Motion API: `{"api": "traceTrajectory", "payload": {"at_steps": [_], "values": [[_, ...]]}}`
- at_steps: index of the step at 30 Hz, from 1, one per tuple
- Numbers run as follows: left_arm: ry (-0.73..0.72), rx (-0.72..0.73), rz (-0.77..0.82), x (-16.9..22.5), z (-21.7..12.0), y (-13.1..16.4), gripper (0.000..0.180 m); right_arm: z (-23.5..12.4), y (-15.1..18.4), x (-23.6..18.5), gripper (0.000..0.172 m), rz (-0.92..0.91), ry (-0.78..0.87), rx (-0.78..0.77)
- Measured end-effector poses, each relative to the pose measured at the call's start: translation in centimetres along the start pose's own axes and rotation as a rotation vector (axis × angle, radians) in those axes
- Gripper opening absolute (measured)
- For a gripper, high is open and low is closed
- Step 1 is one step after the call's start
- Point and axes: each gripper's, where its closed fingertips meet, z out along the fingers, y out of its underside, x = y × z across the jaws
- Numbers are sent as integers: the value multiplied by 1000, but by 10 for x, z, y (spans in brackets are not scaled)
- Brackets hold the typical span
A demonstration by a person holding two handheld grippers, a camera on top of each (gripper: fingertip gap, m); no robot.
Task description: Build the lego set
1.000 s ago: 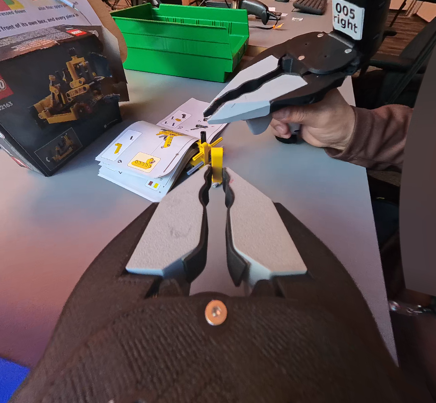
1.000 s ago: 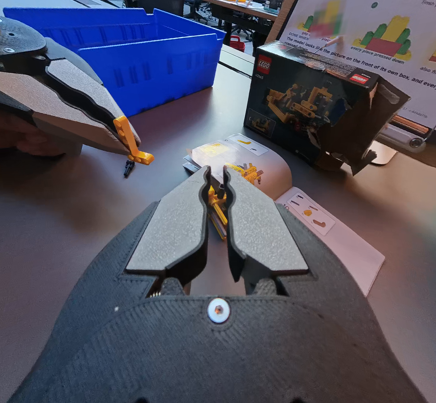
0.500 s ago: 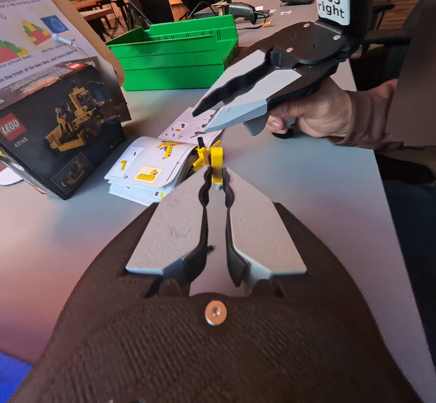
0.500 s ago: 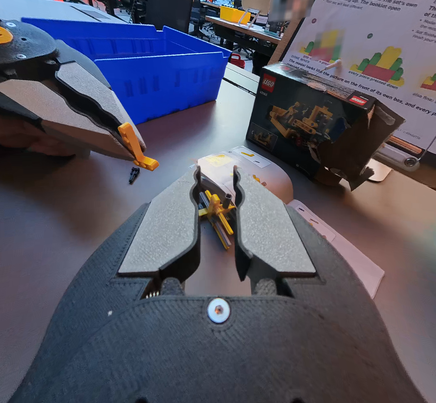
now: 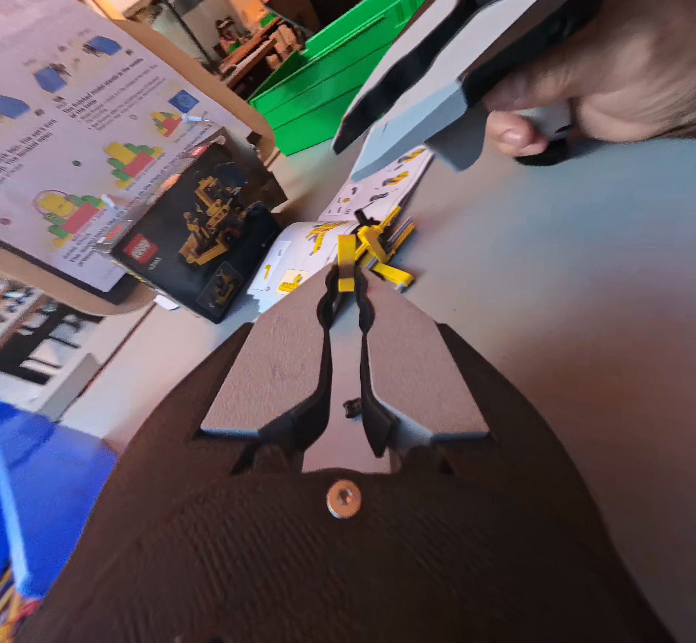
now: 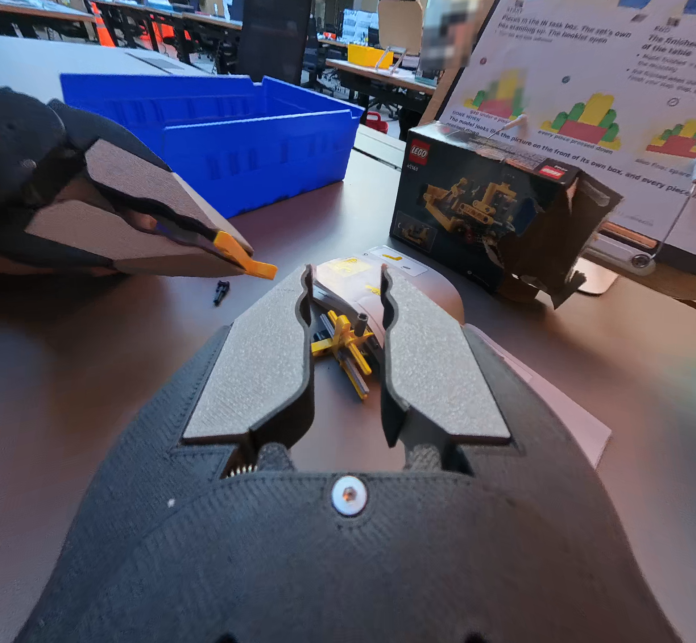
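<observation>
My left gripper is shut on a yellow bent beam. It shows at the left of the right wrist view, held above the table. A small yellow assembly with a dark upright pin lies on the table against the open booklet. It also shows in the left wrist view, just beyond the held beam. My right gripper is open and empty, and the assembly shows between its fingers without touching them. In the left wrist view it hangs open above the booklet.
A loose black pin lies on the table below the left gripper. A dark set box stands behind the booklet, with an instruction board behind it. A blue bin is at the far left and a green bin farther off. The left gripper's tips are roughly 7 cm from the right gripper's.
My right gripper was shut at the assembly's dark pin; it has opened and drawn back, leaving the assembly on the table. My left gripper has tilted and still holds the yellow beam.
</observation>
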Motion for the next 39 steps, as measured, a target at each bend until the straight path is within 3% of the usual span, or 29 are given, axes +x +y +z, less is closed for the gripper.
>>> {"api": "traceTrajectory", "payload": {"at_steps": [8,15,17,19,22,24,26,29,34,36,39], "values": [[-249,-96,23,-32,-2,14,6,-23,-1,6,38,47,27,35],[-294,-200,92,-37,3,30,6,-22,-11,-24,48,-53,-72,68],[-329,-245,85,-45,2,38,6,-42,-24,-48,49,-43,-131,126],[-361,-271,74,-52,0,44,6,-85,-36,-88,46,-26,-214,244],[-367,-288,55,-58,0,48,6,-152,-9,-165,39,-57,-294,335],[-367,-289,44,-61,0,50,6,-167,52,-227,36,-26,-383,200],[-356,-289,38,-61,1,51,6,-167,138,-283,41,36,-495,-44],[-338,-290,55,-60,4,52,6,-149,279,-332,42,150,-568,-409],[-296,-294,11,-63,9,56,6,-112,541,-345,38,-33,-464,-886],[-282,-273,9,-59,10,51,6,-105,616,-348,37,-17,-414,-1014],[-245,-283,13,-50,15,49,6,-94,688,-360,38,88,-382,-1107]]}}
